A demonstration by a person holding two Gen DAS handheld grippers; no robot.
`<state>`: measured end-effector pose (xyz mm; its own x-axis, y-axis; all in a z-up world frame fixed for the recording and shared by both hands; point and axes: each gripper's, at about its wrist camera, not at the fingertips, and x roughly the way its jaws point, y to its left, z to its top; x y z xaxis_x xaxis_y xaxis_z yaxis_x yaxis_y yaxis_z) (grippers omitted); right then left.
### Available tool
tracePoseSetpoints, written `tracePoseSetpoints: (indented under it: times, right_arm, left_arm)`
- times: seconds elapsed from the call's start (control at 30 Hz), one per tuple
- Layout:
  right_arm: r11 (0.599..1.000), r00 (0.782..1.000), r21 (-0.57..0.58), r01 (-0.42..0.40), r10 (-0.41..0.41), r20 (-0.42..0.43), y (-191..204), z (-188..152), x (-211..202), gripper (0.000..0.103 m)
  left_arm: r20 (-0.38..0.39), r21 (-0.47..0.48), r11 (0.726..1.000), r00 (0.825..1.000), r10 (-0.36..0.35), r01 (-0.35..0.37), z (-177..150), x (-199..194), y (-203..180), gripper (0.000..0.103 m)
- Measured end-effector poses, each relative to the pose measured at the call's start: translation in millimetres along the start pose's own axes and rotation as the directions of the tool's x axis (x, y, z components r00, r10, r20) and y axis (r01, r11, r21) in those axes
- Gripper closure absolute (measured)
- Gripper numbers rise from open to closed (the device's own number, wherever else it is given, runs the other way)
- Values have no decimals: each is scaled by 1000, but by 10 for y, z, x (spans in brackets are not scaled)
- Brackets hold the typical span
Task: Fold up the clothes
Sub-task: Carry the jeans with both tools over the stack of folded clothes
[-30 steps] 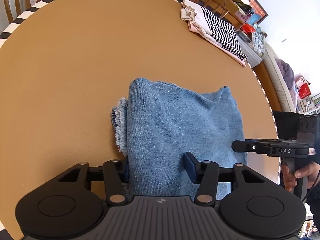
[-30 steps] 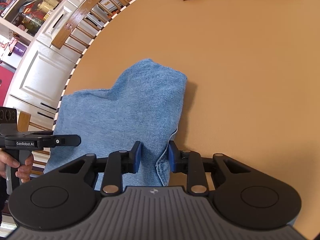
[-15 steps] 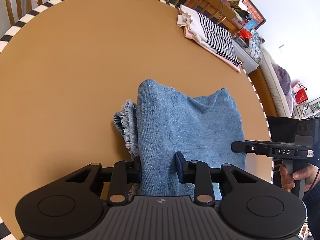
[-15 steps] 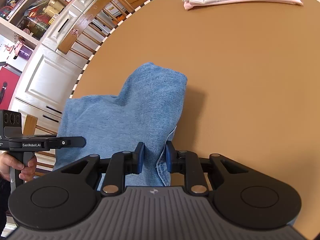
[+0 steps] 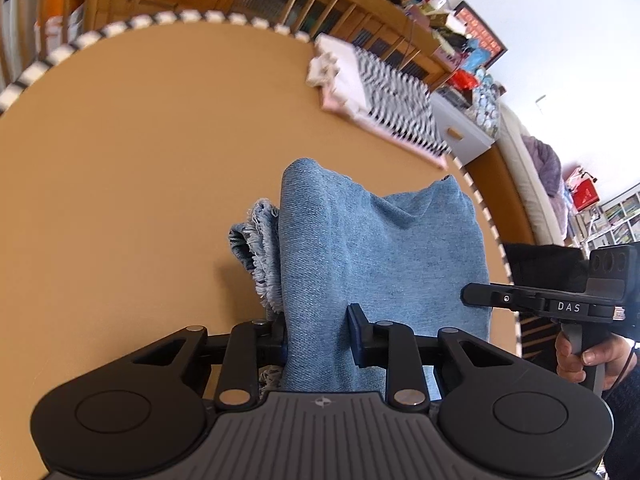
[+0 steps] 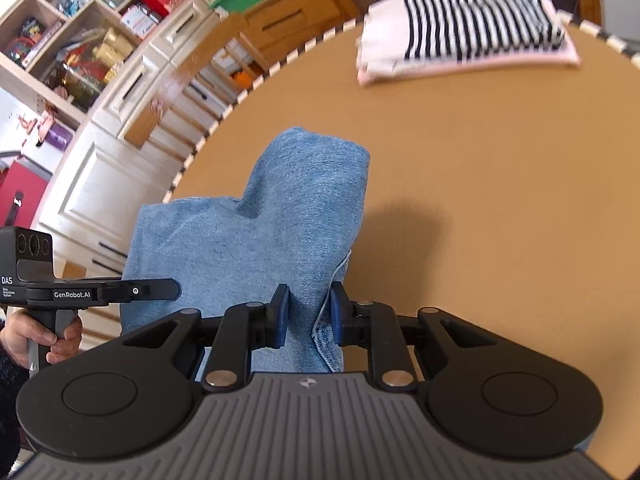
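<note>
A folded blue denim garment (image 5: 368,248) hangs from both grippers above the round tan table (image 5: 120,160). My left gripper (image 5: 318,334) is shut on its near edge, beside a frayed hem (image 5: 262,240). My right gripper (image 6: 308,312) is shut on the other near corner of the denim (image 6: 280,232), by a stitched seam. Each gripper shows in the other's view: the right one (image 5: 540,304) at the right, the left one (image 6: 80,292) at the left.
A folded pile with a black-and-white striped top (image 5: 384,92) on pink cloth lies at the table's far edge; it also shows in the right wrist view (image 6: 472,32). Wooden chairs (image 6: 192,92) and cabinets ring the striped-edged table (image 6: 480,200).
Both grippers have risen and tilted up with the denim, lifting its near end off the table. The jaws closed tighter on the cloth. The striped pile now sits lower in both views.
</note>
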<state>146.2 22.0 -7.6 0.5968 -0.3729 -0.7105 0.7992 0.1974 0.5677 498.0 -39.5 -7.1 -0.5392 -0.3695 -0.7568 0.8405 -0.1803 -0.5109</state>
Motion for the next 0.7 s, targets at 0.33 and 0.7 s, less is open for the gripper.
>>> tracePoseSetpoints:
  times: [0.33,0.7]
  right_arm:
    - [998,986,-63,25,-14,164,-246,1551,-698,83]
    - [989,964,55,141,-149,221,-1558,3037,-119,44]
  left_arm:
    - [149,69,997,988,-29,19,1506,112,-929,76]
    - [165,31,992,980,116,-122,2880,1663,-1269,53]
